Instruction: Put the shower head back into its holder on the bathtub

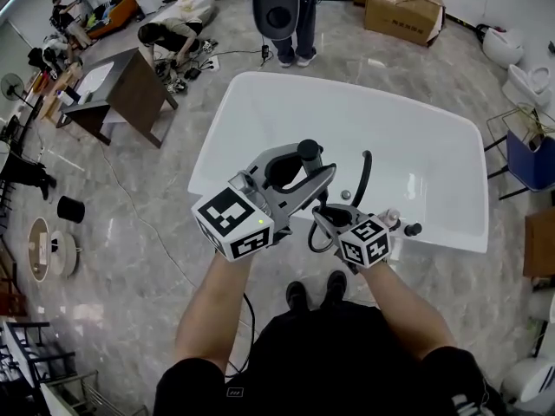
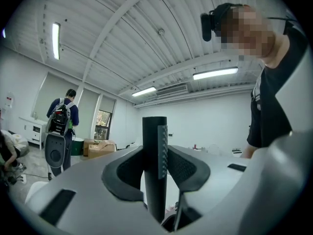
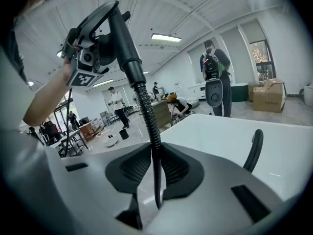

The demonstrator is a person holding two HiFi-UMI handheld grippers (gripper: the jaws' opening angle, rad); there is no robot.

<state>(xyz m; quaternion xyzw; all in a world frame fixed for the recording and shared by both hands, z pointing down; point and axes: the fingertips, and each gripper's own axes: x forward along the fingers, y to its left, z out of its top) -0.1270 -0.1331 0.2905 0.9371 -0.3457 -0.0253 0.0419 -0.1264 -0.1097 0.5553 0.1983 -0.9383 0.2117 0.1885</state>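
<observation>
The black shower head [image 3: 113, 27] stands upright over the near rim of the white bathtub [image 1: 260, 115]. My left gripper [image 1: 316, 170] is shut on its handle [image 2: 154, 165], which fills the gap between the pads. A ribbed black hose [image 3: 149, 126] hangs from the handle and runs down between the jaws of my right gripper [image 3: 152, 168], whose pads close on it. In the head view the right gripper [image 1: 323, 220] sits just right of and below the left one, with a hose loop [image 1: 317, 235] beside it. A curved black spout [image 1: 362, 176] rises from the tub rim.
A person with a backpack [image 1: 290, 16] stands at the tub's far side. Another person crouches [image 1: 173, 29] by a dark wooden table [image 1: 130, 89]. Cardboard boxes [image 1: 403, 7] sit at the back right. A cable [image 1: 143, 224] trails over the marble floor on the left.
</observation>
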